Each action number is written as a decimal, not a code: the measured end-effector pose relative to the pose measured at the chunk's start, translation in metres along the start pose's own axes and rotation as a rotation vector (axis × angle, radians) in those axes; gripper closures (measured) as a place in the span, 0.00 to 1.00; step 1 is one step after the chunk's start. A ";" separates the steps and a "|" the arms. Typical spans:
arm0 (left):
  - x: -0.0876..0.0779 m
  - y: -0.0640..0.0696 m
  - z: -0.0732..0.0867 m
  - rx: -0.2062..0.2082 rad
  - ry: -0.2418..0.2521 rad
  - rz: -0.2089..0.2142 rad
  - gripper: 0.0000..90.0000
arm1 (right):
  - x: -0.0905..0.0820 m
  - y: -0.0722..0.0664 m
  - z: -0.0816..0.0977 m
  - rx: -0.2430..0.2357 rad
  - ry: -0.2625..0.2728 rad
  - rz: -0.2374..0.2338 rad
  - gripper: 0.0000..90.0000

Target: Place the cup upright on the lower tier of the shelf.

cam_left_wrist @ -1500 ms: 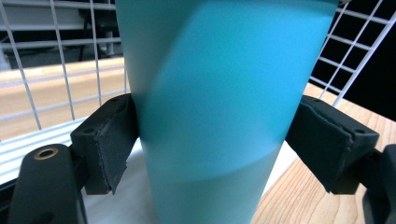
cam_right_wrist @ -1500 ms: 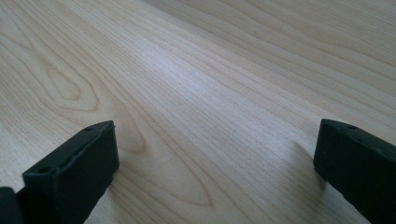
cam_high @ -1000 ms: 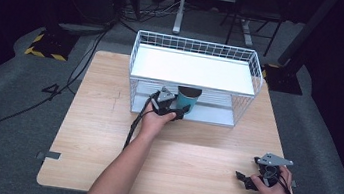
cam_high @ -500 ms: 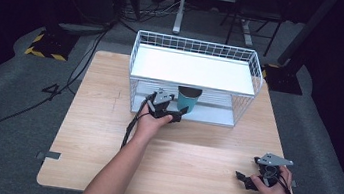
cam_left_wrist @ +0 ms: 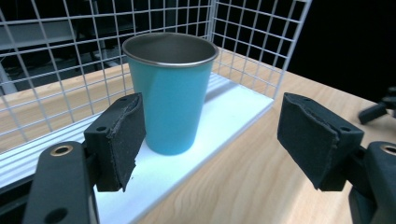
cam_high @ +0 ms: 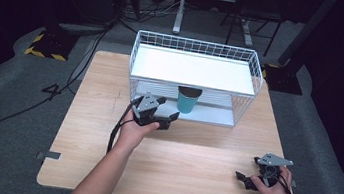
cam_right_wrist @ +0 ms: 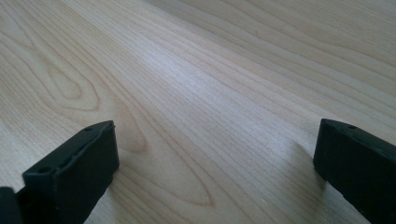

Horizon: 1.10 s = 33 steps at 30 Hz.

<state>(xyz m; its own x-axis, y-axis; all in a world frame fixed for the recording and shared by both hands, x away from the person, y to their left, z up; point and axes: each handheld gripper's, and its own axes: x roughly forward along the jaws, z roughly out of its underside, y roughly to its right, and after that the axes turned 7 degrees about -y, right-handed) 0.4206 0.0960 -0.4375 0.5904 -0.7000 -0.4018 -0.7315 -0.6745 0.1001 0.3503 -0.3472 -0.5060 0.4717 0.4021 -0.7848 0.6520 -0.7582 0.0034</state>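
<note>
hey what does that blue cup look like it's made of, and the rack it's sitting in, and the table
Cup: likely metal, with a bare steel-grey rim and inside and a smooth matte teal coat outside. Rack: thin wire grid, probably metal, white-coated, with flat white shelves that could be plastic or painted board. Table: light wood or wood-look laminate, clear grain lines, satin sheen.

Light wooden table (cam_high: 106, 118), grain running lengthwise. White wire rack (cam_high: 195, 80) with 2 tiers stands on its far half. Lower white shelf (cam_left_wrist: 224, 116) carries 1 teal metal cup (cam_left_wrist: 170, 95), upright, open end up; top tier appears bare, though glare washes it out.
</note>
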 end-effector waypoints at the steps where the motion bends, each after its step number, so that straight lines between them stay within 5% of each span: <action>1: -0.004 0.001 0.001 0.003 -0.001 -0.001 0.27 | 0.000 0.000 0.000 0.000 0.000 0.000 0.00; 22: -0.126 0.005 0.030 0.076 -0.110 -0.048 0.27 | 0.000 0.000 0.000 0.000 0.000 0.000 0.00; 33: -0.150 0.007 0.054 0.088 -0.213 -0.054 0.26 | 0.000 0.000 0.000 0.000 0.000 0.000 0.00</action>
<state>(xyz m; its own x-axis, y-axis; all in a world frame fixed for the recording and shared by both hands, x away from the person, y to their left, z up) 0.3084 0.2092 -0.4258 0.5514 -0.5917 -0.5880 -0.7328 -0.6804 -0.0025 0.3504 -0.3472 -0.5060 0.4712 0.4022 -0.7850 0.6523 -0.7579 0.0032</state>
